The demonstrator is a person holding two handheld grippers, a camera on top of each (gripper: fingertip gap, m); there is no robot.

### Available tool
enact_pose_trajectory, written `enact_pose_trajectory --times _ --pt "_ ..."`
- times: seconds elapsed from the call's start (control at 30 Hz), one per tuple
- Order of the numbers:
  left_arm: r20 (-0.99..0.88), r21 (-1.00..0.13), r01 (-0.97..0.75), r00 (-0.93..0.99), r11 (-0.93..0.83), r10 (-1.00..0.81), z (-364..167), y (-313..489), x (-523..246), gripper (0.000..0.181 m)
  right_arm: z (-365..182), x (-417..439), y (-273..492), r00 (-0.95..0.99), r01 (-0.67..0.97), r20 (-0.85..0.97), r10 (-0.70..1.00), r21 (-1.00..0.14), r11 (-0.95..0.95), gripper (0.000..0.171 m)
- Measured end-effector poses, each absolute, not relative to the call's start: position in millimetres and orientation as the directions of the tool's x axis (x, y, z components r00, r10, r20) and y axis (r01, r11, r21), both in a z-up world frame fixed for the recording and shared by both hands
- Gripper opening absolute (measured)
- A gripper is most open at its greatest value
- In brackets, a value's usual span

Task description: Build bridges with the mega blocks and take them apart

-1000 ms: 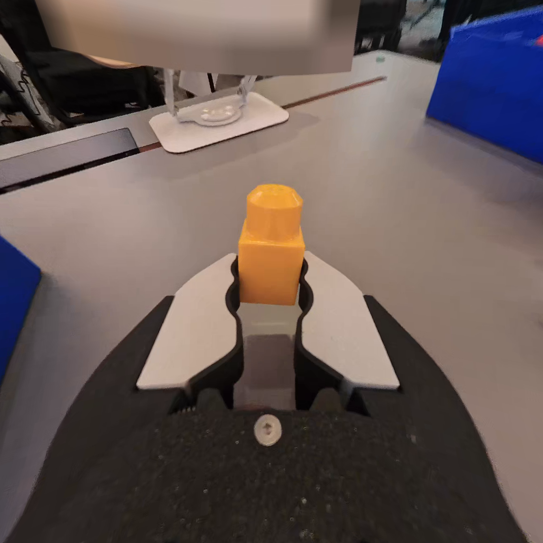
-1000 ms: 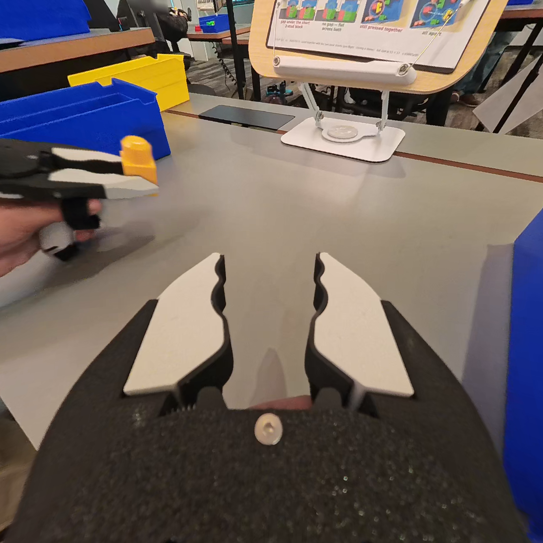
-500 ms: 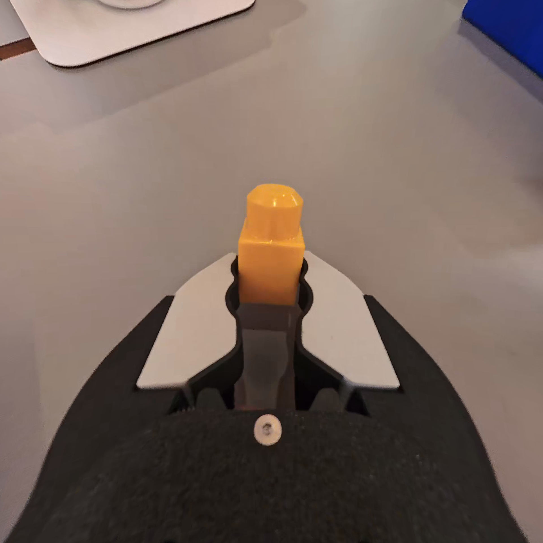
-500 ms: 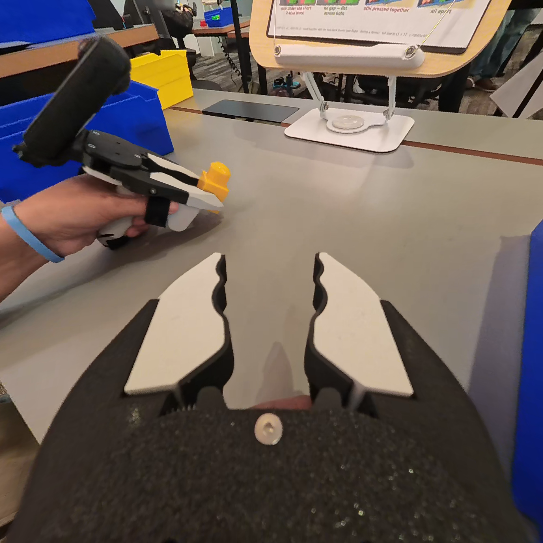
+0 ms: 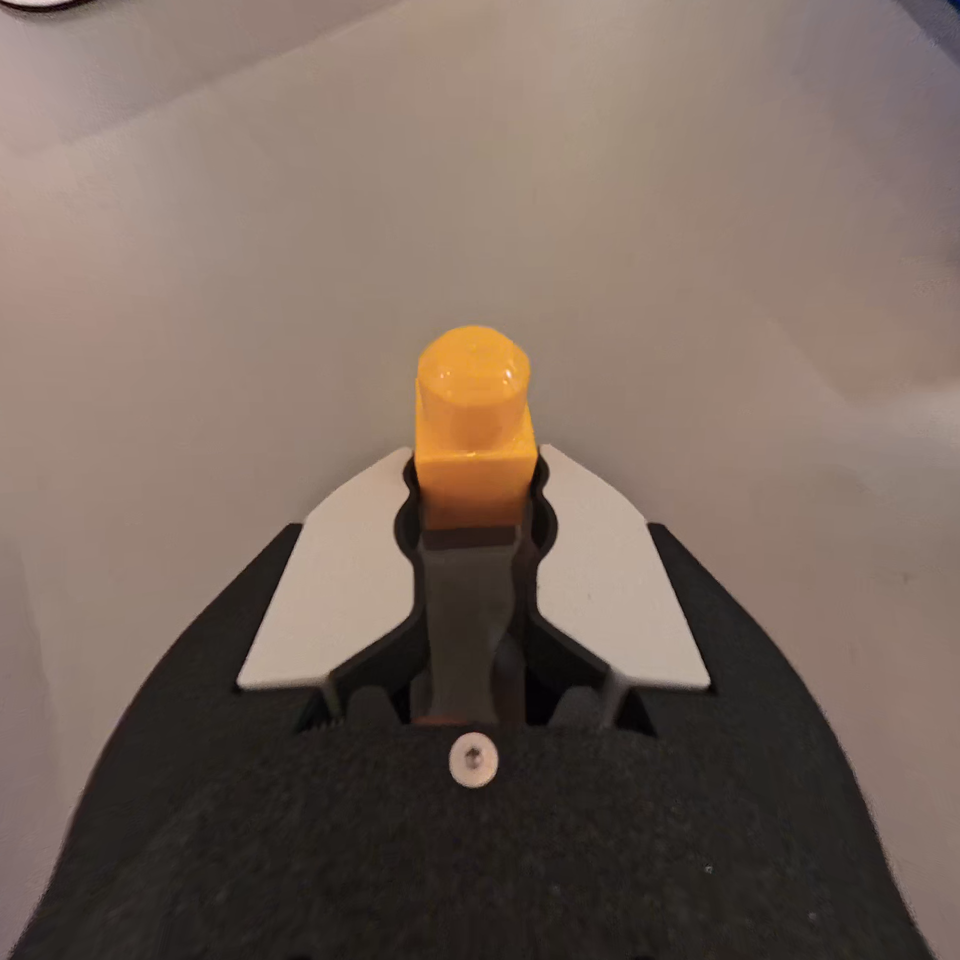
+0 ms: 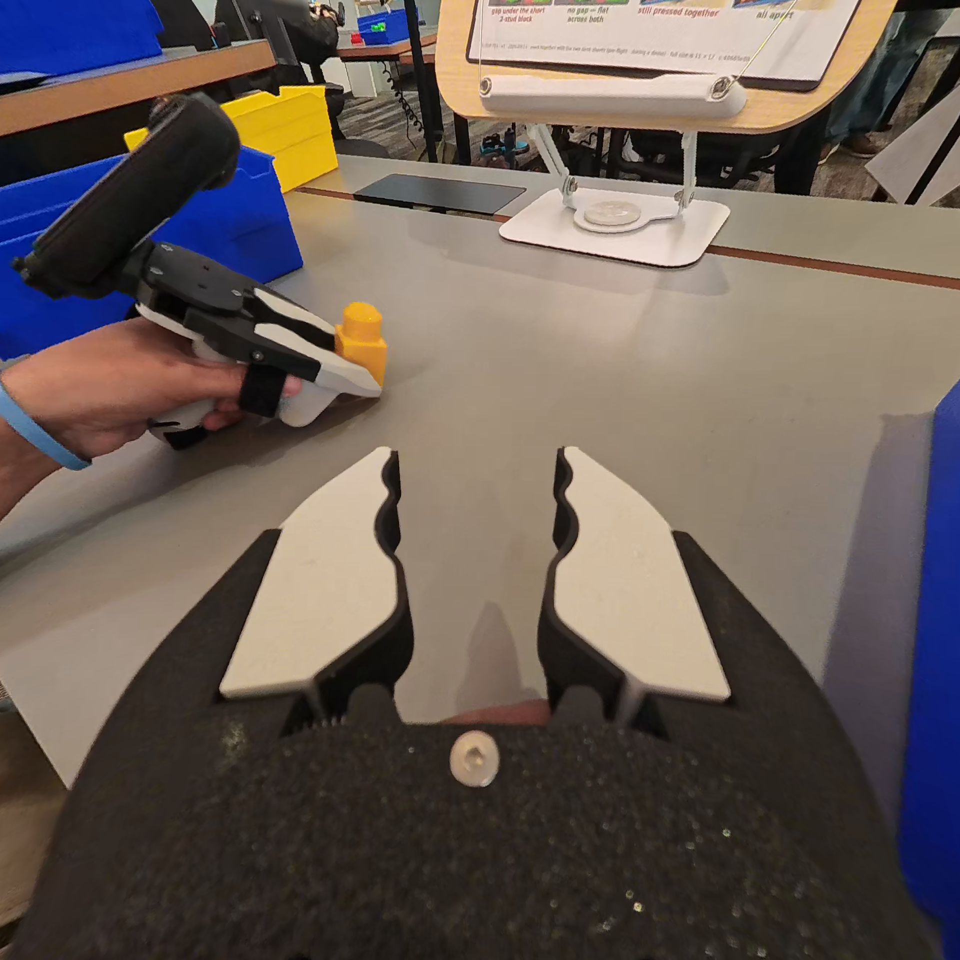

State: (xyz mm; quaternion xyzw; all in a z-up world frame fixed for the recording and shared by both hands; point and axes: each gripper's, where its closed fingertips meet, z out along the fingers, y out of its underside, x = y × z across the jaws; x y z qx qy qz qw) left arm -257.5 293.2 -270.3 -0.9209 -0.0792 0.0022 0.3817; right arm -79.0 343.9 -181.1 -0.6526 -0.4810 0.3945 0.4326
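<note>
My left gripper (image 5: 474,457) is shut on an orange single-stud block (image 5: 474,415), held upright between the fingertips. In the right wrist view the same left gripper (image 6: 358,358) is tilted down at the left and holds the orange block (image 6: 363,340) at or just above the grey table (image 6: 597,363); whether the block touches the table I cannot tell. My right gripper (image 6: 477,457) is open and empty, held over the near middle of the table. No other blocks are in sight.
A blue bin (image 6: 234,228) stands behind the left gripper, with a yellow bin (image 6: 296,124) farther back. Another blue bin (image 6: 940,597) is close at my right. A white stand (image 6: 613,223) holding an instruction board (image 6: 649,57) sits at the back. A hand (image 6: 119,384) grips the left gripper. My hands' fingertips stand some 20 cm from each other.
The left gripper has moved right and down toward the table with the orange block, tilting nose-down. The right gripper has stayed open and almost still.
</note>
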Motion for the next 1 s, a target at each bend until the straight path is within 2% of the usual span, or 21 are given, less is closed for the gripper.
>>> enact_pose_trajectory --times 0.2,0.3,0.37,0.43,0.5,0.53,0.6,0.67,1.0 --pt "0.029 -0.703 0.118 0.99 -0.701 0.137 -269.0 270.6 -248.7 0.069 -180.5 -79.3 343.1 0.223 0.288 -0.096 0.97 -0.944 -0.16 0.057" --pt "0.059 -0.75 0.146 0.986 -0.645 0.155 -254.7 244.6 -238.1 0.074 -178.2 -78.9 343.3 0.223 0.28 -0.094 0.97 -0.947 -0.156 0.057" --pt "0.055 -0.833 0.144 0.982 -0.534 0.179 -231.2 222.7 -232.6 0.079 -176.9 -79.3 344.1 0.225 0.272 -0.092 0.97 -0.95 -0.153 0.057" --pt "0.015 -0.934 0.102 0.969 -0.342 0.246 -198.3 195.8 -233.4 0.087 -177.6 -80.3 344.3 0.225 0.269 -0.094 0.97 -0.951 -0.154 0.057" --pt "-0.01 -0.989 0.034 0.956 -0.145 0.292 -168.2 166.2 -228.2 0.093 -180.1 -82.5 343.0 0.22 0.275 -0.098 0.97 -0.948 -0.159 0.057" --pt "-0.014 -0.995 0.021 0.945 -0.102 0.327 -161.7 150.8 -227.2 0.092 -181.9 -83.5 341.9 0.218 0.281 -0.098 0.971 -0.947 -0.158 0.057" --pt "0.013 -0.992 0.063 0.914 -0.11 0.406 -163.5 124.4 -227.3 0.099 -185.1 -85.1 339.7 0.215 0.295 -0.091 0.972 -0.943 -0.153 0.057" --pt "0.032 -0.99 0.091 0.887 -0.107 0.46 -165.7 103.6 -225.8 0.099 -186.9 -86.3 337.4 0.211 0.301 -0.091 0.973 -0.941 -0.153 0.057" --pt "0.084 -0.975 0.172 0.87 -0.14 0.486 -181.6 76.3 -230.5 0.096 -193.5 -93.0 328.1 0.201 0.344 -0.079 0.976 -0.928 -0.146 0.057"
